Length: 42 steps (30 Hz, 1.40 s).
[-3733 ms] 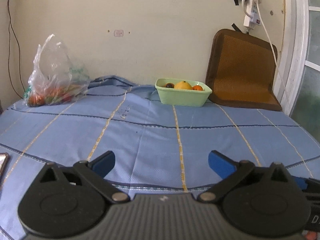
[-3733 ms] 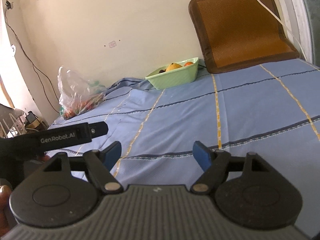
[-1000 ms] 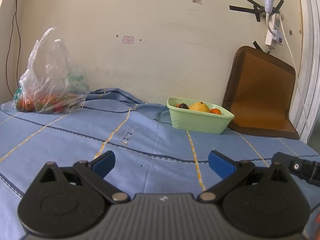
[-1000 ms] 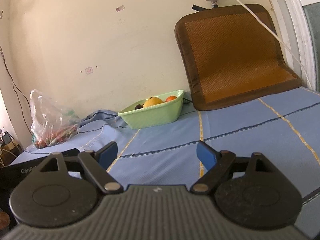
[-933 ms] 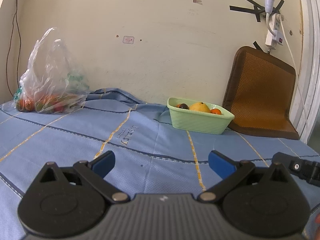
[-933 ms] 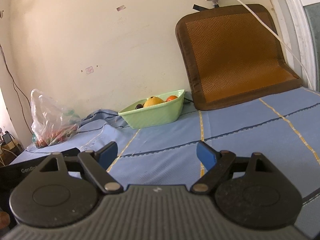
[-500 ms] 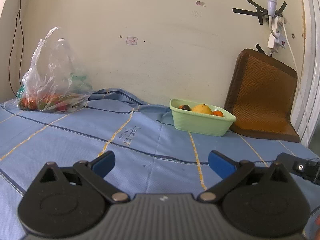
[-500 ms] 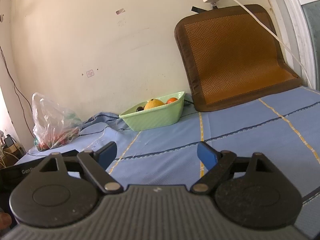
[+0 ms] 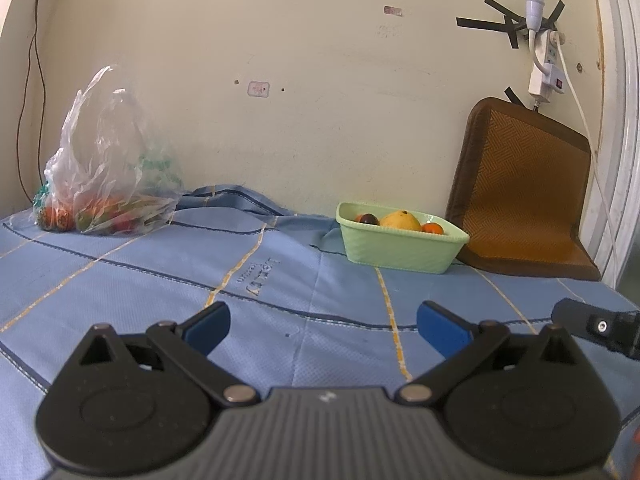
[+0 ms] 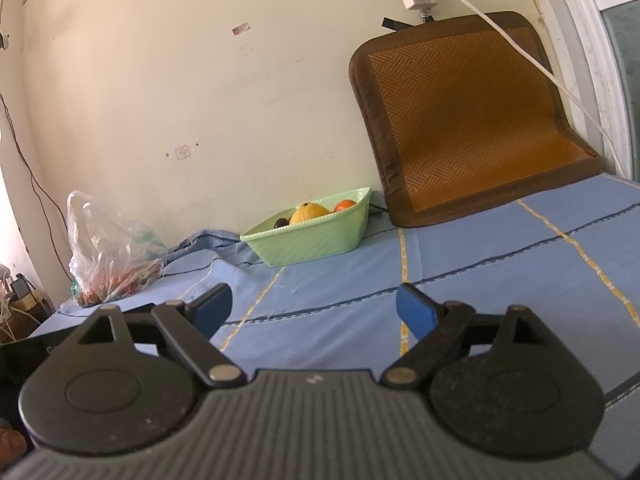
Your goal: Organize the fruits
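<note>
While both tools hang low over the blue cloth (image 9: 120, 280), the left gripper (image 9: 323, 327) has its blue pads spread wide with nothing between them and touching nothing. The right gripper (image 10: 313, 307) is likewise splayed wide and empty, its pads clear of the fabric. Well ahead, by the wall, a pale green basket (image 9: 400, 250) holds a yellow fruit (image 9: 400, 220), a dark fruit (image 9: 370, 219) and an orange fruit (image 9: 433, 228). Farther left on the cloth, a clear plastic bag (image 9: 102, 168) of fruit slumps against the wall. A brown woven mat (image 9: 520, 196) leans just right of the basket.
</note>
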Each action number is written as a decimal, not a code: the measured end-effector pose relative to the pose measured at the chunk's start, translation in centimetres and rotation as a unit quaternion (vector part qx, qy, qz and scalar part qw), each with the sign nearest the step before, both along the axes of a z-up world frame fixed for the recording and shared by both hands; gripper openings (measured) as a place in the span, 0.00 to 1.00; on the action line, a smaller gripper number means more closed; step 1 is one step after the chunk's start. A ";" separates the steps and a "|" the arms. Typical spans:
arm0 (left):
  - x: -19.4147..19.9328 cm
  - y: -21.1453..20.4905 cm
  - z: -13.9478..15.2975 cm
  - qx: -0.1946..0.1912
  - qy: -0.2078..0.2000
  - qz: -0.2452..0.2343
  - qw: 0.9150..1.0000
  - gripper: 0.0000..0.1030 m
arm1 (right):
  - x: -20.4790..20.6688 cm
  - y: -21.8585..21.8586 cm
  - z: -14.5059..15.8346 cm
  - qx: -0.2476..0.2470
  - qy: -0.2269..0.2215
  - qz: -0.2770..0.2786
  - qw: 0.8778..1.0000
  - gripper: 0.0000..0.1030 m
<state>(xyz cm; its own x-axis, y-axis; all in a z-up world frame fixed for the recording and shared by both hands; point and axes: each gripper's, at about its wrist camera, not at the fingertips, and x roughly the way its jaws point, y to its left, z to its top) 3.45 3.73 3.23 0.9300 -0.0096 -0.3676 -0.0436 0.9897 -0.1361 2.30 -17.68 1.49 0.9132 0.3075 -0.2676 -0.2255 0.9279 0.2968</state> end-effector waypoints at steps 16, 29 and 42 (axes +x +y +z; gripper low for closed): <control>-0.3 -0.7 0.2 0.029 -0.007 -0.003 1.000 1.00 | -1.2 0.7 -0.1 -0.014 0.005 -0.007 1.000 0.88; -0.5 -1.2 0.4 0.052 -0.013 -0.004 0.999 1.00 | -1.7 0.5 -0.2 -0.004 0.003 -0.009 1.000 0.88; -0.5 -1.2 0.3 0.054 -0.011 -0.005 0.998 1.00 | -1.8 0.5 -0.1 -0.001 0.002 -0.006 1.000 0.88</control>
